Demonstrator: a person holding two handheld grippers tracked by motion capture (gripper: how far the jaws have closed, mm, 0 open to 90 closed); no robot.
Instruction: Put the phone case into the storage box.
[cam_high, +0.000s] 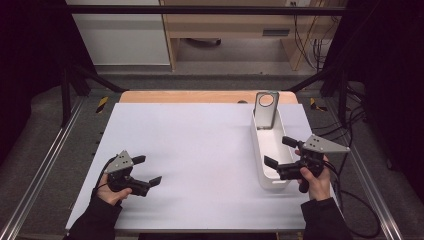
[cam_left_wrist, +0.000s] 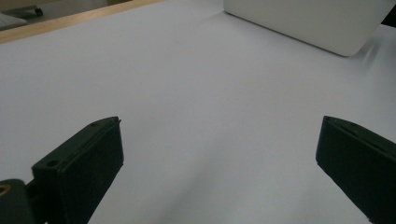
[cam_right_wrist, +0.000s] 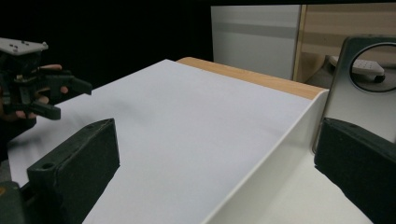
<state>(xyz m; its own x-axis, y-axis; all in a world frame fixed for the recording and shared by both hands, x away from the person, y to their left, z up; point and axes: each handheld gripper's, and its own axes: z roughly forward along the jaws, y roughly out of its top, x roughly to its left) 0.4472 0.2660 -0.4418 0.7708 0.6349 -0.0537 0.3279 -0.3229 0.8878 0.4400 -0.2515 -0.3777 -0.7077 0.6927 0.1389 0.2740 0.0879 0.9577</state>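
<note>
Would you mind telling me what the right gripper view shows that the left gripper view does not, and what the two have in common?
The right gripper view alone shows the grey holder with a round hole standing at the far end of the white tray, the tray's inside, and the left gripper held open in a hand across the table. The left gripper view alone shows the tray's rounded outer corner from outside. Both share the white tabletop sheet, the wooden table edge beyond it, and a pair of wide-apart black jaws in the foreground.

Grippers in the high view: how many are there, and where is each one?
2. The left gripper is over the near-left part of the white sheet; the right gripper is at the white tray.
</note>
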